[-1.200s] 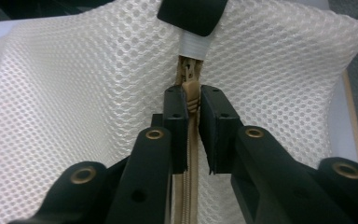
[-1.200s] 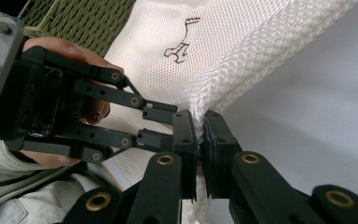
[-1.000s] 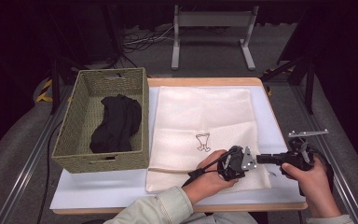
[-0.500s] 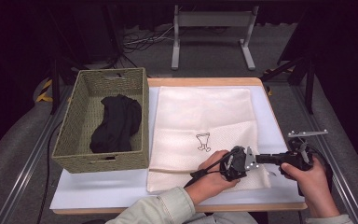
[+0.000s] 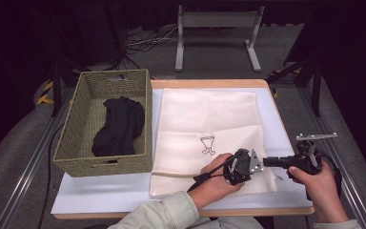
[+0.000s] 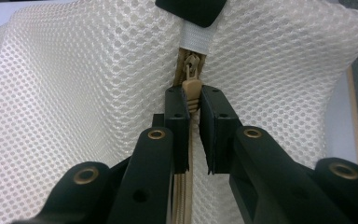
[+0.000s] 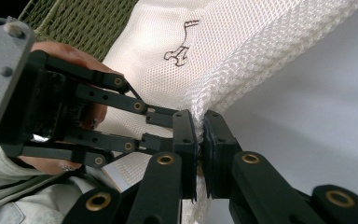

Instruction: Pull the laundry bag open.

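A cream mesh laundry bag [image 5: 209, 133] lies flat on the counter [image 5: 100, 195], filling the middle of the high view, with a small dark line drawing [image 5: 208, 144] printed near its centre. Both grippers meet at the bag's lower right corner. In the left gripper view, the left gripper [image 6: 193, 126] has its jaws clamped on the tan zipper pull [image 6: 192, 91], which hangs from the slider at the top of the zip (the tan zipper tape runs down between the jaws toward the bottom of the frame). In the right gripper view, the right gripper [image 7: 199, 140] is pinched together on the bag's folded mesh edge, low in the centre of the frame, with the left gripper's linkage and the hand [image 7: 67, 53] holding it at the left. In the high view the left gripper [image 5: 243, 164] sits on the bag's lower right, and the right gripper [image 5: 271, 162] reaches in level from the right edge. A woven green basket [image 5: 76, 148] stands at the left of the counter, just beside the bag, holding a crumpled black cloth [image 5: 119, 125].
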